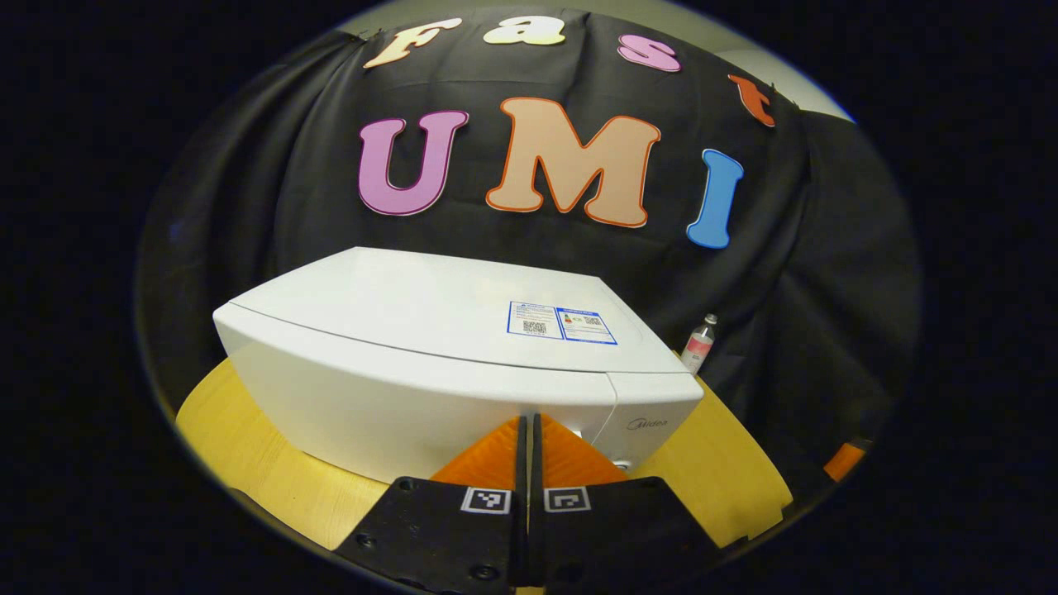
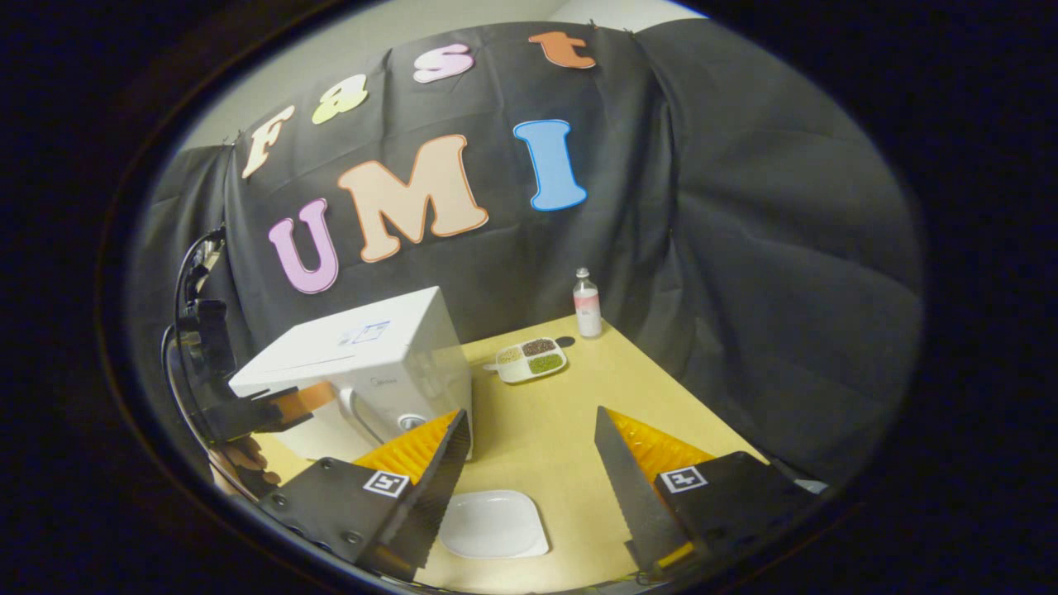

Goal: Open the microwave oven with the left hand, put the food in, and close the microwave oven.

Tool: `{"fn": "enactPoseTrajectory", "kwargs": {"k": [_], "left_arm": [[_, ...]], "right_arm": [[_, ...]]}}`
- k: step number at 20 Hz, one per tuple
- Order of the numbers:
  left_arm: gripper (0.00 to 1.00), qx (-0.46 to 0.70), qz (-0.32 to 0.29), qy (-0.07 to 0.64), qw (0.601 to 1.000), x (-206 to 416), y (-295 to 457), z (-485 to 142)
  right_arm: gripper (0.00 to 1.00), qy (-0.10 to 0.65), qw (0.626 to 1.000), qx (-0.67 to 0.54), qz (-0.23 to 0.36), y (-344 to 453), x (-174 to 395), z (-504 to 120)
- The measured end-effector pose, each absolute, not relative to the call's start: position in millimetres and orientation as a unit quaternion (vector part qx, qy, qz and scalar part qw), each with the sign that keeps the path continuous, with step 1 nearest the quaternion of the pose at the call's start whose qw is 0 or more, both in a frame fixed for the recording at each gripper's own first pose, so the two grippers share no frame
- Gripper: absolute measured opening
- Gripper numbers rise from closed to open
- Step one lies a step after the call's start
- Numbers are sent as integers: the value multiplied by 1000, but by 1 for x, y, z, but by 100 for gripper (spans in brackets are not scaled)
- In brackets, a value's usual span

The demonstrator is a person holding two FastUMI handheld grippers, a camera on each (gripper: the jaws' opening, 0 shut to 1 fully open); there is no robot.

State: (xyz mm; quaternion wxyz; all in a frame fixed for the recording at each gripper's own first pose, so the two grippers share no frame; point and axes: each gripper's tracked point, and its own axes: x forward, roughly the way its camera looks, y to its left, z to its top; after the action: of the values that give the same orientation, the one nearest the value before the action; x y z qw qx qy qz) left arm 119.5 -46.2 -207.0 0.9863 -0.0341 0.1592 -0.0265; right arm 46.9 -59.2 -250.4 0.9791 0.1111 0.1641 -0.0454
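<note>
Two grippers observed. Left gripper (image 1: 529,430): fingers pressed together, microwave (image 1: 430,364) directly ahead, door shut. Right gripper (image 2: 529,446): fingers spread wide above a white plate (image 2: 493,524), partly hidden; food tray (image 2: 531,359) beyond; contents indistinct.

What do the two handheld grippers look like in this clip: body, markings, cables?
The left gripper and right gripper have black bodies, each carrying two square black-and-white tags near the wedge-shaped jaws. The right gripper's jaws have toothed inner edges. Black cables loop behind the left gripper in the right gripper view.

Left hand-held gripper (image 1: 529,430) has fingers pressed together; right hand-held gripper (image 2: 529,434) is spread wide.
</note>
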Motion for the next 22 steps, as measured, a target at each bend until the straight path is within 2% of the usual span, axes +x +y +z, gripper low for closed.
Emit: {"fn": "enactPoseTrajectory", "kwargs": {"k": [3, 4, 7, 8, 9, 10, 11, 12, 13, 15, 17, 19, 20, 21, 22], "left_arm": [[1, -39, -34, 163, 985, 115, -48, -207], [0, -42, -41, 164, 985, 111, -49, -207], [2, -26, -44, 160, 986, 90, -42, -200], [6, -20, -46, 157, 986, 83, -40, -197], [10, -15, -48, 158, 986, 76, -38, -197], [17, -9, -50, 158, 986, 67, -35, -194], [20, -5, -51, 156, 986, 58, -32, -192], [34, 1, -52, 154, 987, 50, -29, -189], [30, 8, -50, 154, 987, 41, -24, -187], [37, 23, -41, 153, 987, 24, -13, -184], [58, 30, -28, 151, 988, 10, -2, -177], [88, 35, -5, 152, 988, -1, 12, -171], [94, 35, 7, 147, 989, -7, 19, -165], [95, 32, 15, 143, 989, -11, 23, -159], [95, 30, 24, 138, 990, -14, 28, -153]], "right_arm": [[94, 160, 980, 109, -49, -61, 43, -248], [89, 160, 980, 108, -50, -62, 41, -248], [89, 156, 980, 110, -57, -67, 38, -245], [89, 154, 980, 112, -59, -69, 38, -244], [94, 152, 980, 115, -60, -69, 37, -243], [89, 150, 980, 118, -62, -69, 37, -243], [89, 148, 980, 121, -60, -70, 37, -242], [89, 145, 980, 125, -56, -68, 37, -241], [89, 145, 980, 126, -53, -67, 38, -240], [89, 141, 981, 120, -52, -67, 39, -236], [89, 139, 983, 115, -43, -64, 40, -229], [89, 139, 983, 119, -26, -57, 40, -220], [89, 136, 984, 118, -20, -55, 40, -213], [94, 130, 985, 113, -16, -55, 41, -206], [89, 122, 987, 104, -14, -55, 40, -198]]}}
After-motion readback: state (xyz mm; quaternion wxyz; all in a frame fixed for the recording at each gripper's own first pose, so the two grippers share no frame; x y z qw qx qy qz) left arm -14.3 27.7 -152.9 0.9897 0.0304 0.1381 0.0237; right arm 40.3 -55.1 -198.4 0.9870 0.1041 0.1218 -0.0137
